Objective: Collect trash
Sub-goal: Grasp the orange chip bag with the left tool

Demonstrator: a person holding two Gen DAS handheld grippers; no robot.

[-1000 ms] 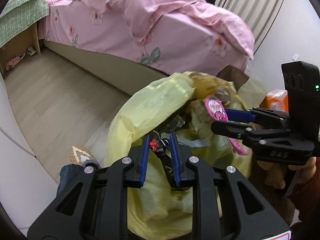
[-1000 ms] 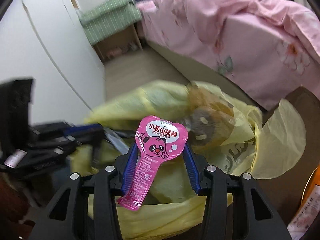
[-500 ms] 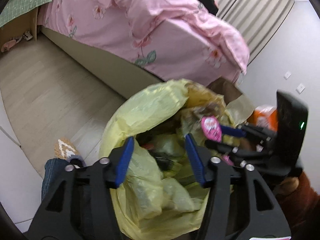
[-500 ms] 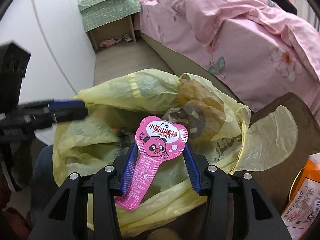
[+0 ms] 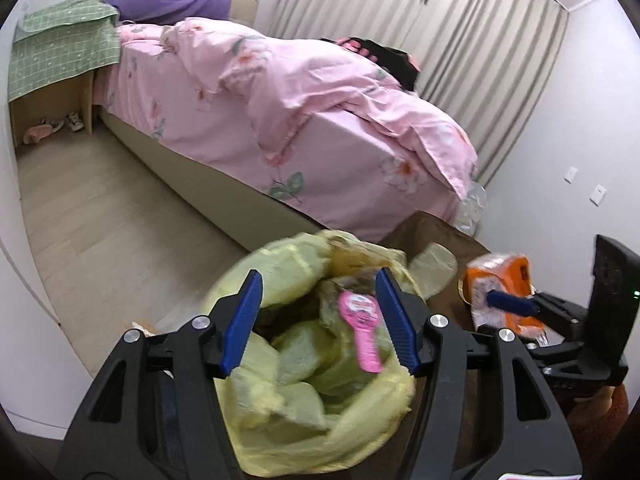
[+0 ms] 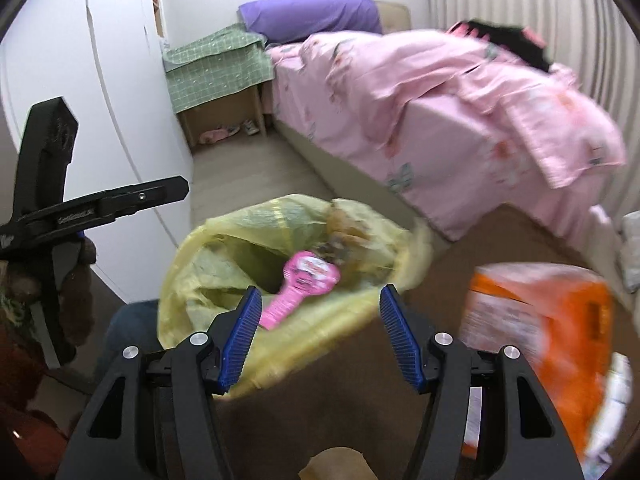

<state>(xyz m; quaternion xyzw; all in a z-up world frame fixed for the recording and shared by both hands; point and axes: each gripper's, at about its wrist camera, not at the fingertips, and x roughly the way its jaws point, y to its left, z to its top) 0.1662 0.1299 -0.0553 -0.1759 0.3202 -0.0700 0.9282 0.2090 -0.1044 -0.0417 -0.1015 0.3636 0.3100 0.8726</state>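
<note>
A yellow trash bag (image 5: pixel 288 272) (image 6: pixel 240 232) stands open and stuffed with crumpled waste. On top of that waste lies a pink panda snack wrapper (image 5: pixel 362 330) (image 6: pixel 304 284), loose and free of both grippers. My left gripper (image 5: pixel 318 284) hovers above the bag's mouth; its jaws are opening and nothing is between the pads. My right gripper (image 6: pixel 320 292) is pulled back above the bag's near rim, its jaws opening wide and empty. Each gripper shows in the other's view: the right (image 5: pixel 512 306) beside the orange pack, the left (image 6: pixel 120 200) at the left edge.
An orange snack pack (image 5: pixel 500 276) (image 6: pixel 540 320) lies on the brown table (image 5: pixel 424 232) right of the bag. A bed with pink bedding (image 5: pixel 280 120) (image 6: pixel 440 100) fills the background. A nightstand under a green cloth (image 5: pixel 60 52) stands by the wall. Wood floor lies between them.
The right gripper opened and let go of the pink wrapper, which now lies in the bag. The left gripper opened off the bag's contents. Both rose and drew back.
</note>
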